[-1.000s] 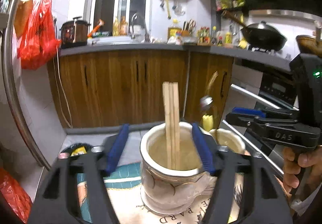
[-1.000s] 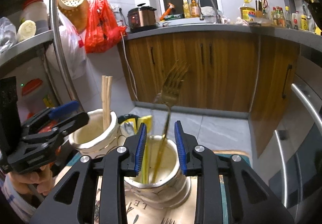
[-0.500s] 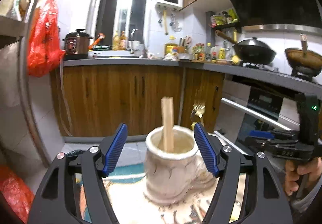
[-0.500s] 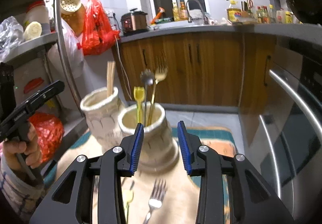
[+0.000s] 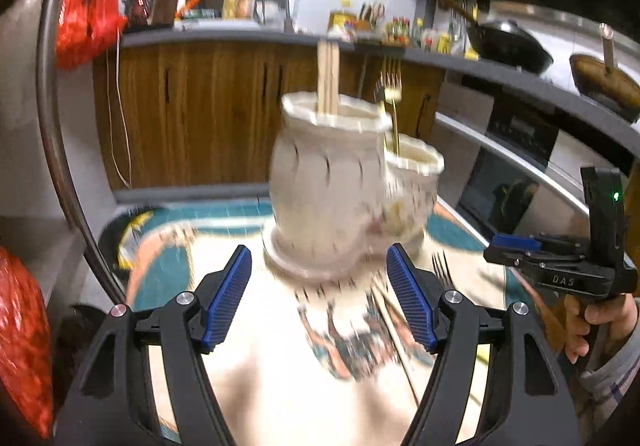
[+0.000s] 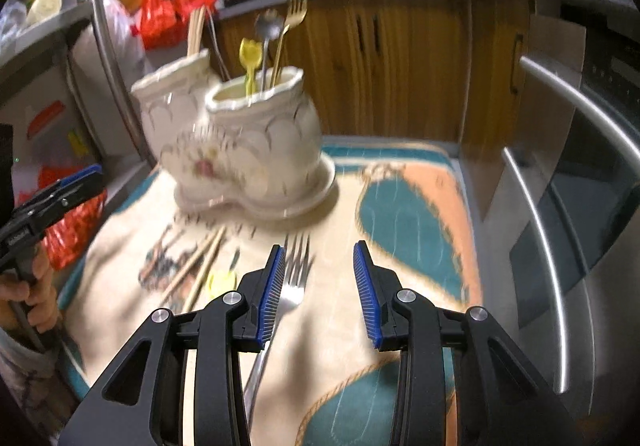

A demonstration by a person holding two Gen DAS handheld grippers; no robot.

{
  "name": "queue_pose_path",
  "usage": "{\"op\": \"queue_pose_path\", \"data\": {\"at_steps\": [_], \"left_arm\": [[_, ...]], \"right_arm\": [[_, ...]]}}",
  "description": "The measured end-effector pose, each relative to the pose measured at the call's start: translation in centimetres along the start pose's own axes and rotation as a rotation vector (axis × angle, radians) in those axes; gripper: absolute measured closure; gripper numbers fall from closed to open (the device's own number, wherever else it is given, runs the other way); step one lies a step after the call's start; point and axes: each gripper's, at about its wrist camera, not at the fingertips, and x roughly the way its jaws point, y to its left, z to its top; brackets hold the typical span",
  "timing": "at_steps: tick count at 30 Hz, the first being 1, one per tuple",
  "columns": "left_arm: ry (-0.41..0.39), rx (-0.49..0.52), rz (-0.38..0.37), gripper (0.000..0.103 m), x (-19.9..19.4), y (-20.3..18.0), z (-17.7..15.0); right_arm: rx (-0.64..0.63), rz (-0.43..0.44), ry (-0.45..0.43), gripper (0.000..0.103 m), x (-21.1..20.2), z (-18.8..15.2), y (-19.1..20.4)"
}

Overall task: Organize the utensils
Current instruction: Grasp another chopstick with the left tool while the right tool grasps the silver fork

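Both grippers pulled back from holder point(image 6: 244, 149); right gripper point(image 6: 318, 288) empty, jaws apart, above fork point(image 6: 294, 278) on surface. Left gripper point(image 5: 318, 294) apart. Fork stiff, slick, thin; grip mid-handle.

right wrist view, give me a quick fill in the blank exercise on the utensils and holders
1. The chopsticks standing in the left holder are made of ____.
2. The small plastic utensil in the right holder is ____ in colour.
3. The silver utensil lying on the mat by the right gripper is a ____.
4. Both grippers' fingers are ____.

Missing words: wood; yellow; fork; open
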Motion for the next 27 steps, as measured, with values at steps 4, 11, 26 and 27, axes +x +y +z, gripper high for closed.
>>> {"op": "queue_pose_path", "data": {"at_steps": [4, 11, 26, 27], "left_arm": [[0.079, 0.031, -0.007, 0.034, 1.0, -1.3, -1.7], [0.193, 0.138, -0.026, 0.036, 2.7, -4.7, -4.0], [0.333, 0.242, 0.002, 0.064, 4.8, -6.6, -5.8], [0.336, 0.243, 0.0, 0.065, 4.9, -6.6, -5.8]], "right_arm": [[-0.023, 0.008, 0.054, 0.066, 0.6, -1.2, 0.9], [-0.059, 0.022, 0.125, 0.066, 1.4, -2.9, 2.2], [-0.139, -0.015, 0.179, 0.069, 2.0, -3.7, 3.1], [-0.142, -0.008, 0.185, 0.072, 2.0, -3.6, 3.0]]}}
